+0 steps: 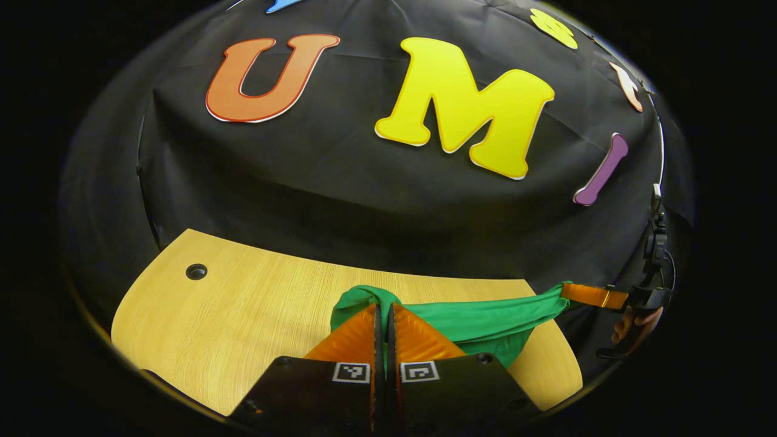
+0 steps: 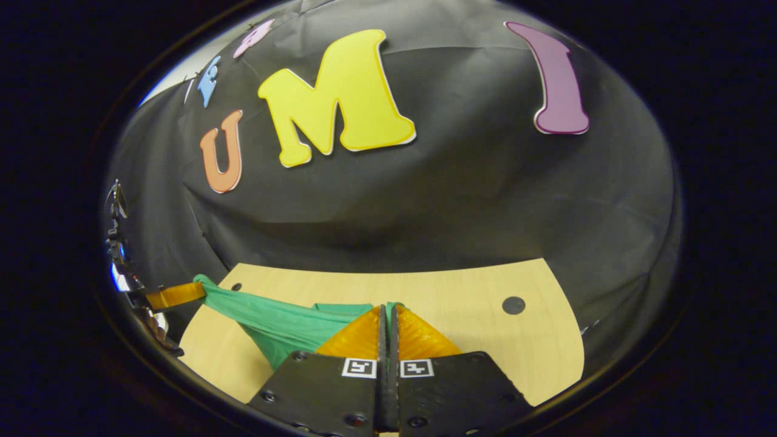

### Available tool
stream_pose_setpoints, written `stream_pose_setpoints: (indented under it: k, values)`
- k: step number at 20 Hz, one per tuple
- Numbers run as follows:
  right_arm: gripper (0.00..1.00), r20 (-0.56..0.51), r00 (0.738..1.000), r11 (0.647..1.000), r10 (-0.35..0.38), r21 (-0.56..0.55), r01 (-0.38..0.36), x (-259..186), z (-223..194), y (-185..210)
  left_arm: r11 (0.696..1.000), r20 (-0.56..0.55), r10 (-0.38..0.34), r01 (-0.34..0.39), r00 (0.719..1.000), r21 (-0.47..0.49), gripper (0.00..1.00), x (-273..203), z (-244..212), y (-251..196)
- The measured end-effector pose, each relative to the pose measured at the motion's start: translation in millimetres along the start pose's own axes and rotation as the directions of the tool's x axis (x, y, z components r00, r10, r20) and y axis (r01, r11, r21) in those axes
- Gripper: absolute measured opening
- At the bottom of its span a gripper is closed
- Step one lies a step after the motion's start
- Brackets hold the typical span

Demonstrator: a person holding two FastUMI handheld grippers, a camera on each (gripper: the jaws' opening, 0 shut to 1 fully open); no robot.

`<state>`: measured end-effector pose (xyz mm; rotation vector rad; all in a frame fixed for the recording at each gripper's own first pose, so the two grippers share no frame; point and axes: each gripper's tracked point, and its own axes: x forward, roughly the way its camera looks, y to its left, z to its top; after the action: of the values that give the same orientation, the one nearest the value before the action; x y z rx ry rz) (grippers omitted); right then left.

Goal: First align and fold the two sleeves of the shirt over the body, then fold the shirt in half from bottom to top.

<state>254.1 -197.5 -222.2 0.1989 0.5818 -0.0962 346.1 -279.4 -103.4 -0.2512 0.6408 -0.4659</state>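
A green shirt hangs stretched above the wooden table, held at two ends. My left gripper is shut on one end, where the cloth bunches over its fingertips. In the left gripper view my right gripper shows farther off at the right, pinching the other end, with a hand behind it. In the right gripper view my right gripper is shut on the green shirt, and my left gripper holds the far end at the left. The cloth sags between them, and sleeves cannot be told apart.
The table has a round cable hole near its back left and another cable hole at its right side. The black booth wall rises just behind the table's far edge. Bare wood lies to the left of the shirt.
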Motion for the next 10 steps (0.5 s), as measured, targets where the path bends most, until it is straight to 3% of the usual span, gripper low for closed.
stream_pose_setpoints:
  k: [9, 10]
  values:
    - [0.0, -0.046, 0.999, 0.997, -0.005, -0.081, 0.001, 89, -25, 1, 1.0, -0.062, 0.008, -0.006, 0.998, 0.031, 0.1, 91, -39, 23]
    - [0.05, -0.053, 0.999, 0.996, 0.0, -0.094, -0.005, 96, -31, 3, 0.999, -0.077, 0.029, -0.026, 0.997, 0.043, 0.12, 96, -46, 29]
